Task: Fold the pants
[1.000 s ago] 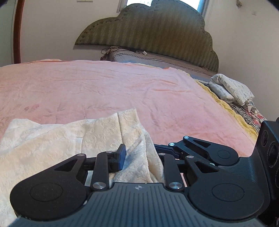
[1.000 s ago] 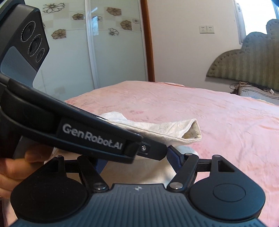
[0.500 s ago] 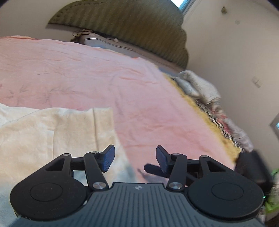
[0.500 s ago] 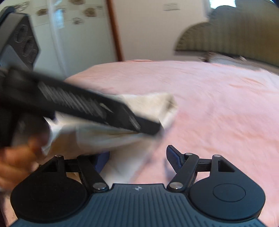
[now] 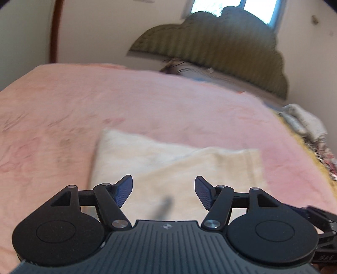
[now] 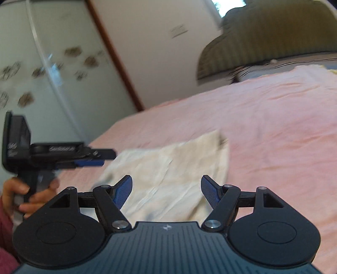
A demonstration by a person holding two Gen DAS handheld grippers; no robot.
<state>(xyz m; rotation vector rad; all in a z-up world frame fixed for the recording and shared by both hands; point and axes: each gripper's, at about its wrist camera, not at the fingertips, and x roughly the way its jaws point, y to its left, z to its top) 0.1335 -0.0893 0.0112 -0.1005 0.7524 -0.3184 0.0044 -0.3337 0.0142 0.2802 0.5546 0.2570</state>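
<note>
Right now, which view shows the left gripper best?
The right wrist view: it shows the whole left gripper from the side, held in a hand beside the folded pants. The left wrist view shows only its own open jaws, which have just been opening, above the pants, nothing between them.

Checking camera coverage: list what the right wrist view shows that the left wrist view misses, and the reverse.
Only the right wrist view shows the person's hand holding the left gripper, and the flowered wardrobe door. Only the left wrist view shows the window and the pile of bedding. Both show the folded cream pants on the pink blanket, the headboard, and open jaws.
</note>
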